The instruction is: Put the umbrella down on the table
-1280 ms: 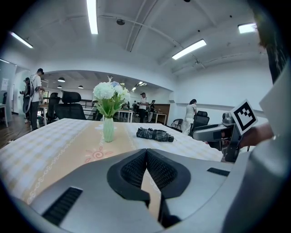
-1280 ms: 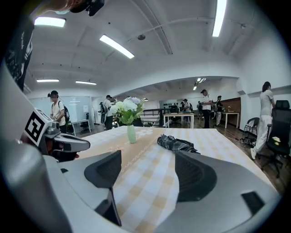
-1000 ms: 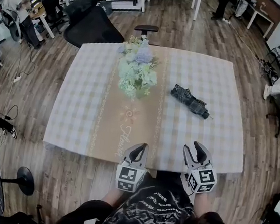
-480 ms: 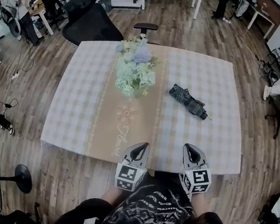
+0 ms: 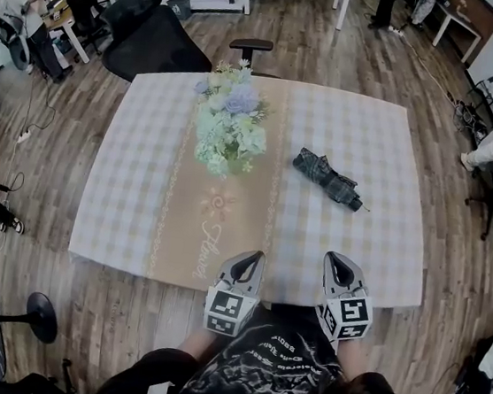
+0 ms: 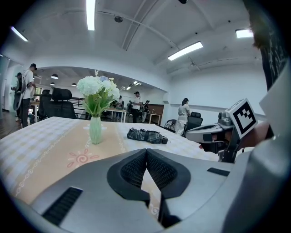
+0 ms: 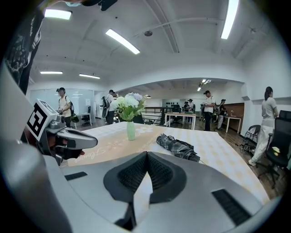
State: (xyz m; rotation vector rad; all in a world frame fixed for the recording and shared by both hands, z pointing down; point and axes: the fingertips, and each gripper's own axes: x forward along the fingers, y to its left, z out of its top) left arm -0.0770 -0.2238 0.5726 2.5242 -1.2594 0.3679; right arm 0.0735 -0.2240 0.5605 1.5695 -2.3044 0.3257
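Observation:
A folded dark plaid umbrella (image 5: pixel 325 177) lies by itself on the right half of the checked table (image 5: pixel 138 178); it shows too in the left gripper view (image 6: pixel 145 135) and the right gripper view (image 7: pixel 176 146). Both grippers hover side by side at the table's near edge, well short of the umbrella. My left gripper (image 5: pixel 254 258) (image 6: pixel 146 152) is shut with nothing between its pads. My right gripper (image 5: pixel 335 260) (image 7: pixel 146 154) is shut too, holding nothing. Each gripper appears in the other's view.
A pale green vase of flowers (image 5: pixel 226 129) stands on the tan runner (image 5: pixel 218 210) at mid-table, left of the umbrella. A chair (image 5: pixel 250 48) sits at the far edge. Office chairs, desks and people fill the room beyond.
The right gripper's jaws, apart a second ago, have come together. The umbrella lies where it was, and both grippers stay at the near edge.

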